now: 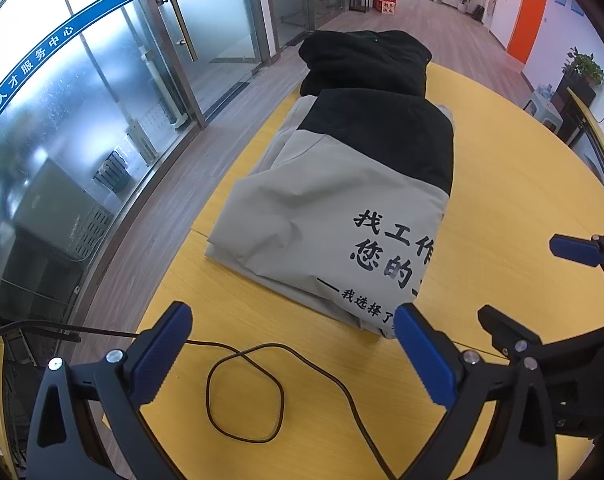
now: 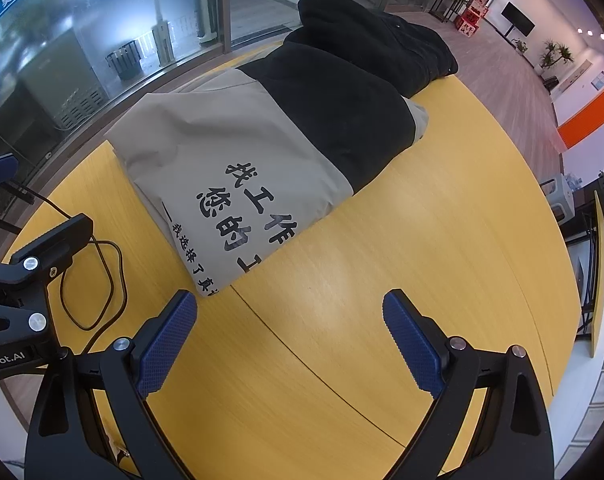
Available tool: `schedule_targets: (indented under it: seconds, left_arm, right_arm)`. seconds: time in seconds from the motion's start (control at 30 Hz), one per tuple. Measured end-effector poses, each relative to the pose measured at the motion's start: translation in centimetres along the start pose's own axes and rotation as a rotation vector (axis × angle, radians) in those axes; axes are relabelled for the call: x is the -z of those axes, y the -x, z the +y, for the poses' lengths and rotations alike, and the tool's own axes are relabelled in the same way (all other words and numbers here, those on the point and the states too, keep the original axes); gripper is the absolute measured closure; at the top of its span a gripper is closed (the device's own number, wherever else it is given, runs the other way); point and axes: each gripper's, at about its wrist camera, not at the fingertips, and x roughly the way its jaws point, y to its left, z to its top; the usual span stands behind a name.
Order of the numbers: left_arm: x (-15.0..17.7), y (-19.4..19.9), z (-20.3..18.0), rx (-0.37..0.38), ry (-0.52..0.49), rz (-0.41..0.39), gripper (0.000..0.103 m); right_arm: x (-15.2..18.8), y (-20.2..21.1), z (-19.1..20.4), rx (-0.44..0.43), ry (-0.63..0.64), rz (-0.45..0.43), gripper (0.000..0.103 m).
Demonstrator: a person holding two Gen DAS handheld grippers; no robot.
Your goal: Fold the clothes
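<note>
A grey and black garment [image 1: 341,200] with black Chinese print lies folded lengthwise on the yellow table [image 1: 501,200]. Its black hood end [image 1: 365,60] hangs past the far edge. It also shows in the right wrist view [image 2: 262,140]. My left gripper [image 1: 294,340] is open and empty, just short of the garment's near edge. My right gripper [image 2: 290,332] is open and empty over bare table beside the garment's near corner. The right gripper also shows at the right of the left wrist view [image 1: 533,280].
A thin black cable [image 1: 246,392] loops on the table in front of the left gripper, also in the right wrist view [image 2: 90,284]. Glass walls [image 1: 82,120] stand to the left past the table edge. Wooden floor [image 1: 441,28] lies beyond.
</note>
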Motion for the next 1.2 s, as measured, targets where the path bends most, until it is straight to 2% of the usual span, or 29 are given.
schedule_targets:
  seconds: [1.2]
  left_arm:
    - [0.3, -0.2, 1.4, 0.0, -0.007, -0.002, 0.0]
  right_arm:
    - [-0.3, 0.1, 1.3, 0.012, 0.007, -0.001, 0.008]
